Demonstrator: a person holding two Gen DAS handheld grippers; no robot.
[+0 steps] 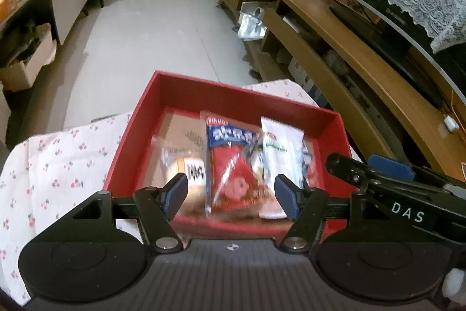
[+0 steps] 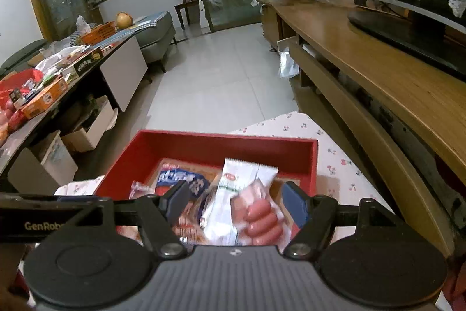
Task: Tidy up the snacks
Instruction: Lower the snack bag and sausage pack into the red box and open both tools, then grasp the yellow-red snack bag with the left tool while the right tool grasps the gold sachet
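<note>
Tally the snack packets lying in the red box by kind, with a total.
Blue-and-red bag: 1
White-and-green packet: 1
Clear packet with an orange label: 1
Sausage pack: 1
Total: 4 seen clearly in the red box; any further packets underneath are hidden.

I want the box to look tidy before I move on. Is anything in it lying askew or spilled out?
Nothing has spilled; every packet lies inside the red box. The white packet lies tilted, overlapping the red and blue packet, with the sausage pack on top. Untidy, not damaged.
</note>
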